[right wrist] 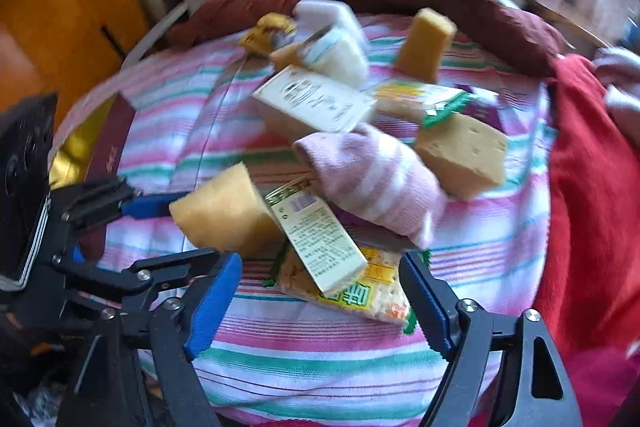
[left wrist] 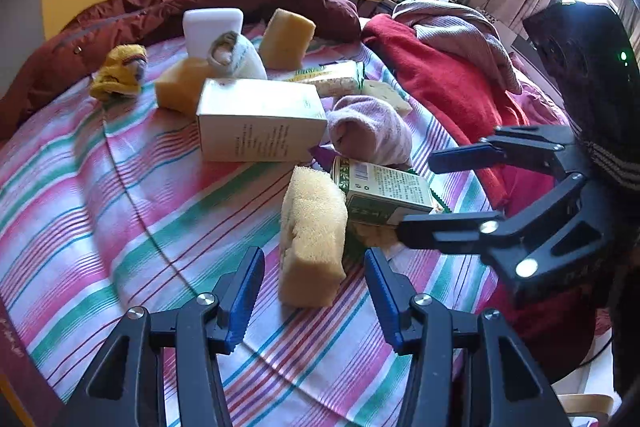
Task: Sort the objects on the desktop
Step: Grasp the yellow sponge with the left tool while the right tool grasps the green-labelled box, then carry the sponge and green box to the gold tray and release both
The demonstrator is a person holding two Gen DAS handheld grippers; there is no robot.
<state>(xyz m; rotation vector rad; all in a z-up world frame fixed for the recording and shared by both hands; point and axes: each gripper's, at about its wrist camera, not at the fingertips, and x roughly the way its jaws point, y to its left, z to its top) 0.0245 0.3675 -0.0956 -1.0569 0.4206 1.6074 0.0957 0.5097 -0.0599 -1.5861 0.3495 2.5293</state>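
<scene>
Sorting stands at the reaching step, by my reading: both grippers hang over a jumble of things on the striped cloth (left wrist: 120, 195) and neither has anything yet. The left gripper (left wrist: 314, 301) straddles the near sponge (left wrist: 312, 239), which stands on its edge between the blue pads, with a clear gap on each side; its fingers are apart and touch nothing. The right gripper (right wrist: 320, 299) hovers with its fingers wide apart above the cracker packet (right wrist: 360, 291) and the green-printed small box (right wrist: 320, 243) lying across it; no pad presses on either. The next move, I judge, calls for each gripper to come down a little further and close squarely. The sponge should squash easily, so a light squeeze on its flat sides will do. The box lies slantwise over the packet, so the right fingers must take one and not both.

Counted over both views:
- sponges, yellow to tan: four, plus one paler holed block (right wrist: 464, 155) that may be a fifth
- cartons: two, the large white box (left wrist: 260, 123) and the small green one
- rolled socks: three, pink-striped (left wrist: 372, 131), white (left wrist: 240, 57) and yellow (left wrist: 120, 71)
- cracker packets: two, the second (left wrist: 332, 79) behind the large box
- white foam block (left wrist: 212, 27): one
</scene>
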